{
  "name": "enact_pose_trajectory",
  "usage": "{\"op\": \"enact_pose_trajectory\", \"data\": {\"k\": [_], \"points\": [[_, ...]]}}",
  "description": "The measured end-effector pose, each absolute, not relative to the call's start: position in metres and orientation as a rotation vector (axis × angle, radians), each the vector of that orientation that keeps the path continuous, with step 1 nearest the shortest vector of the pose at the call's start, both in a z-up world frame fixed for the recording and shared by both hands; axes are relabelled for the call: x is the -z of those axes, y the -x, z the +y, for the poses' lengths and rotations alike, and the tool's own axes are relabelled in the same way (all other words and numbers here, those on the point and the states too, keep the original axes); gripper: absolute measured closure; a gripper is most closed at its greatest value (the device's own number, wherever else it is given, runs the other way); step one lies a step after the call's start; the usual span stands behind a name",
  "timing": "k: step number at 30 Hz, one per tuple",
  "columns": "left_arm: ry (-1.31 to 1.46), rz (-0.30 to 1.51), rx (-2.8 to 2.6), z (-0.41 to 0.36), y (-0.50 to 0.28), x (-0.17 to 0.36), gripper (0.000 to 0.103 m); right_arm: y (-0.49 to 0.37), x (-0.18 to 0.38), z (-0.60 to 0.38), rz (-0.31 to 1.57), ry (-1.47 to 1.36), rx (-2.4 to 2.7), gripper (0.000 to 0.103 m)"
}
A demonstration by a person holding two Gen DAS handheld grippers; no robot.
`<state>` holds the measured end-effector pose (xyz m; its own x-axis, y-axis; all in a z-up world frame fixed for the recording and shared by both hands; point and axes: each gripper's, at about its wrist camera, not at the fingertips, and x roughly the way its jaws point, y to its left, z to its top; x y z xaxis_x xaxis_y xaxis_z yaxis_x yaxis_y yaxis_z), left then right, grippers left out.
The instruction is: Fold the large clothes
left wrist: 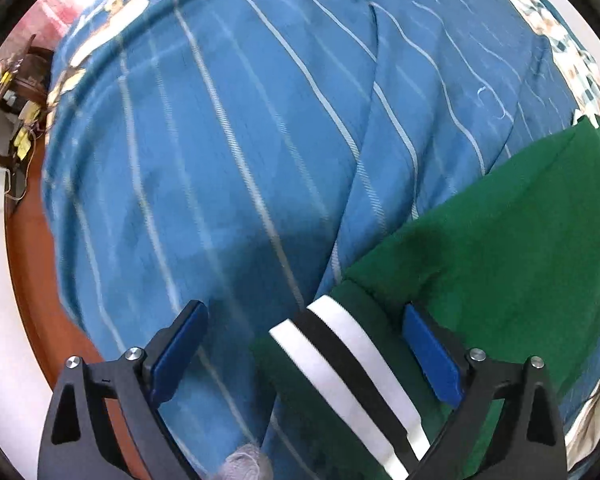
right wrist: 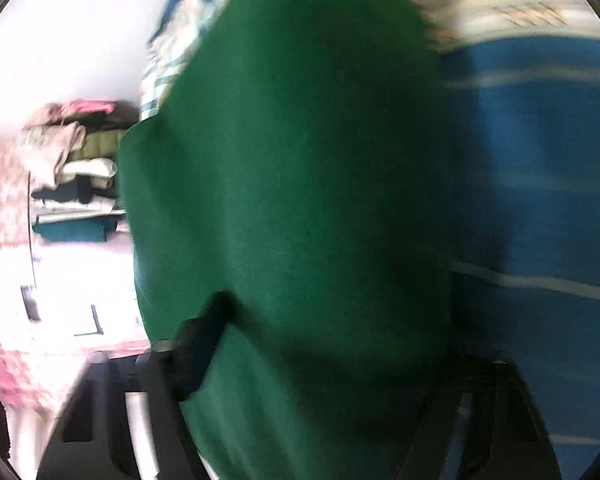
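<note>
1. At the bottom of the left wrist view, we saw the left gripper (left wrist: 304,340) with its two blue-padded fingers (left wrist: 178,354) spread wide apart, nothing clamped between them.
2. Between those fingers lay the striped cuff (left wrist: 348,376) of the green garment (left wrist: 500,260), banded in white and black; the cuff sat nearer the right-hand pad, and we could not tell whether it touched it.
3. The garment's sleeve ran from the lower centre up toward the right edge of the frame, lying on a blue striped bedcover (left wrist: 220,140) that filled most of the view.
4. At the left edge we made out orange-brown floor (left wrist: 32,248) and a dark wooden piece of furniture (left wrist: 24,92) with small items on it.
5. In the right wrist view, everything was blurred. The green garment (right wrist: 300,200) filled the centre of the frame and hung or draped close over the right gripper (right wrist: 320,360).
6. Only one dark finger (right wrist: 196,352) showed, at lower left, against the cloth's edge; the other was hidden, so we could not tell how far the jaws stood apart or whether they gripped the cloth.
7. At the left of that frame we saw a stack of folded clothes (right wrist: 76,172) against a white wall, and at the right the blue bedcover (right wrist: 540,200).
</note>
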<state>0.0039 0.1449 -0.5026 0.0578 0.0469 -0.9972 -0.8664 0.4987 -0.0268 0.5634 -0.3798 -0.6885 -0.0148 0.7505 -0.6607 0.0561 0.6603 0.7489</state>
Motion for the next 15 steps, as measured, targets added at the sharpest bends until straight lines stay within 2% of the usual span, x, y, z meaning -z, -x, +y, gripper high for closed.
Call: {"op": "enact_pose_trajectory", "data": {"k": [4,10,15], "points": [[0.795,1.325,-0.872,0.137,0.018,0.479,0.004,-0.526,0.658,-0.415,1.412,-0.887,-0.478,0.090],[0.875,1.295,-0.806,0.134,0.050,0.463,0.004,-0.418,0.614,-0.542,1.293,-1.185,-0.137,0.091],[0.973,1.249,-0.645,0.132,0.029,0.465,0.004,-0.296,0.599,-0.631,1.257,-1.315,0.113,0.091]]}}
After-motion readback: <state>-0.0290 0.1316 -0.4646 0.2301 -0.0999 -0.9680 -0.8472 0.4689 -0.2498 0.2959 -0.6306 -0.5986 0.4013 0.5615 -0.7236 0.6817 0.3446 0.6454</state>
